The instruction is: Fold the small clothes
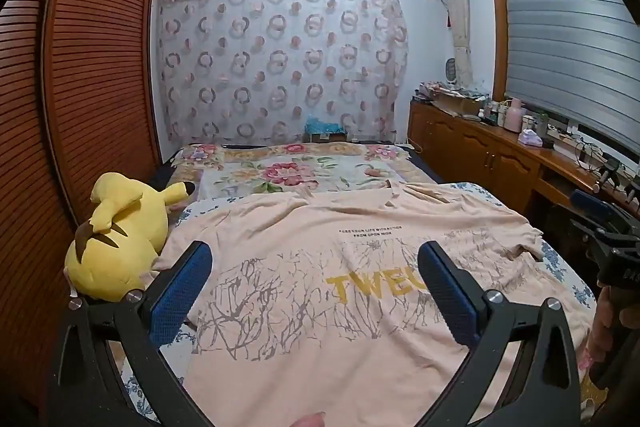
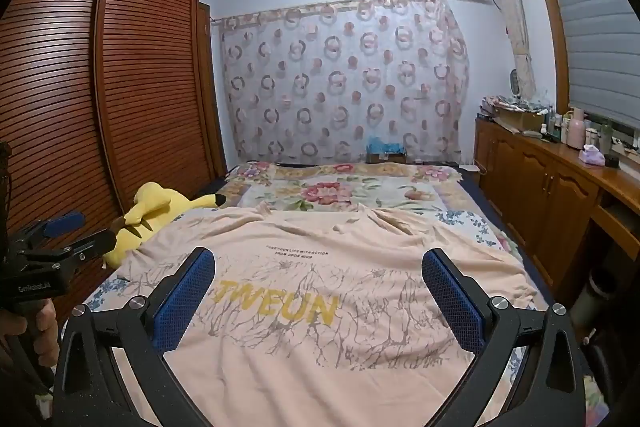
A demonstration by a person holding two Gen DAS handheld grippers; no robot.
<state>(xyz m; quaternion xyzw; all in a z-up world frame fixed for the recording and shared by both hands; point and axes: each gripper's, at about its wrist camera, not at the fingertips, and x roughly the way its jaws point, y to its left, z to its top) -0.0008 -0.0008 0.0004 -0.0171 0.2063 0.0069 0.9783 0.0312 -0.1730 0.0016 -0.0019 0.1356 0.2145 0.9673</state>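
A pale peach T-shirt (image 1: 320,339) with grey branch print and yellow letters lies spread flat on the bed, its hem nearest me; it also shows in the right wrist view (image 2: 320,347). My left gripper (image 1: 316,267) is open, held above the shirt's lower left part, holding nothing. My right gripper (image 2: 318,271) is open above the shirt's lower middle, holding nothing. The right gripper also shows at the right edge of the left wrist view (image 1: 600,223), and the left gripper at the left edge of the right wrist view (image 2: 68,231).
A yellow plush toy (image 1: 120,247) lies at the bed's left edge, touching the shirt's sleeve. A floral blanket (image 1: 296,171) covers the far bed. A slatted wardrobe (image 1: 80,87) stands left. A cluttered wooden cabinet (image 1: 500,151) runs along the right.
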